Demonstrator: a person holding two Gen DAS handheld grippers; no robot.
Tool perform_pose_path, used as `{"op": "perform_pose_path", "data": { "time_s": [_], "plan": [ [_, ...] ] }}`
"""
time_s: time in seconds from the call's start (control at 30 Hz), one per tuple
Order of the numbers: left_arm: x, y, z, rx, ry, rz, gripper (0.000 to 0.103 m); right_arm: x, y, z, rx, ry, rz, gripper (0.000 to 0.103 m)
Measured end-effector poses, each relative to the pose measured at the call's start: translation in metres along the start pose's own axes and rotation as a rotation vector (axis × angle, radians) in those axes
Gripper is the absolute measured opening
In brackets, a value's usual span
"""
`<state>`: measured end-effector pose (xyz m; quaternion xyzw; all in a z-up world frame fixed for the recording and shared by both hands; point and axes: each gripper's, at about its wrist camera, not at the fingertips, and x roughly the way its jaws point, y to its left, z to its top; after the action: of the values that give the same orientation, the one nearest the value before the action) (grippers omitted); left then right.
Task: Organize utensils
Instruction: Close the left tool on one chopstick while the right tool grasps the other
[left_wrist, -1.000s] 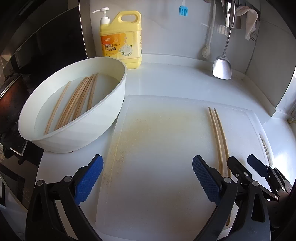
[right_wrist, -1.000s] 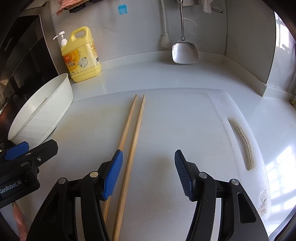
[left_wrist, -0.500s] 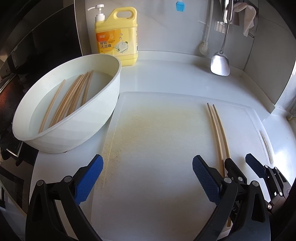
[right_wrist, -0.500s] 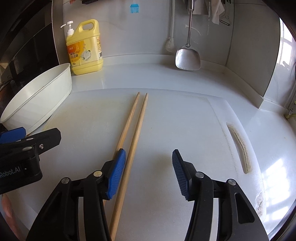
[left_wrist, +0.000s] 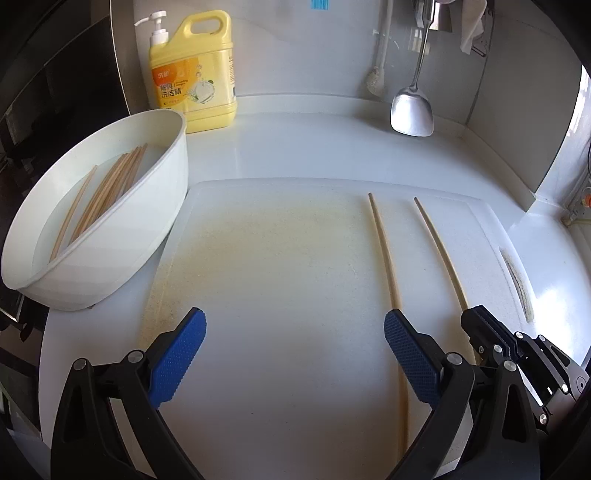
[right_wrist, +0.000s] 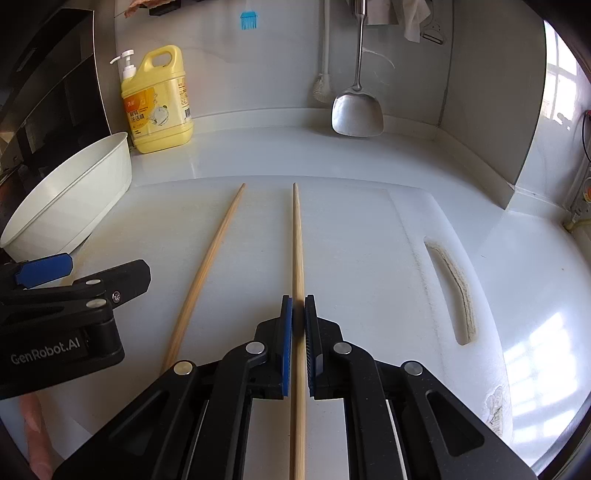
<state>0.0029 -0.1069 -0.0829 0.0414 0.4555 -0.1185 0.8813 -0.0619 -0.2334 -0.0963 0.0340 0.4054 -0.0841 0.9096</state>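
Chopsticks are the job: the right gripper (right_wrist: 298, 310) has its ribbed blue pads (right_wrist: 286, 332) pinched on one chopstick (right_wrist: 297, 240), which runs straight forward between them over the cutting board (right_wrist: 369, 258), its narrow tip toward the back wall. The second chopstick (right_wrist: 207, 266) lies loose on the board just to the left, angled slightly away and not touching the held one. The left gripper (left_wrist: 293, 354) hovers low over the near edge of the board with its fingers spread wide and nothing between them; the loose stick passes just beside its right pad (left_wrist: 410, 358). To do this step well, I judge the grip should stay square across the round shaft so the stick does not roll or swing, and the lift should keep it level, since the long front end will want to dip. Both sticks are thin, pale wood, tapered and smooth. The board is white plastic, scuffed and yellowed in the middle, with a stained handle slot (right_wrist: 452, 288) at the right. A white basin (left_wrist: 110, 221) sits beside the board's left edge, holding water and a bundle of more chopsticks (left_wrist: 107, 192). Behind it stands a yellow soap jug (left_wrist: 192, 74) with a pump, and a shiny steel spatula (left_wrist: 412, 114) hangs against the wall.
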Motion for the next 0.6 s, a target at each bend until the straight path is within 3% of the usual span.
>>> {"op": "perform_pose_path", "data": {
  "time_s": [0.27, 0.6],
  "plan": [
    [0.011, -0.021, 0.000, 0.028, 0.013, -0.003, 0.096, -0.001, -0.027, -0.001, 0.041, 0.004, -0.005, 0.007],
    [0.022, -0.028, -0.005, 0.050, 0.021, 0.011, 0.096, -0.002, -0.033, 0.001, 0.040, 0.006, 0.036, 0.007]
  ]
}}
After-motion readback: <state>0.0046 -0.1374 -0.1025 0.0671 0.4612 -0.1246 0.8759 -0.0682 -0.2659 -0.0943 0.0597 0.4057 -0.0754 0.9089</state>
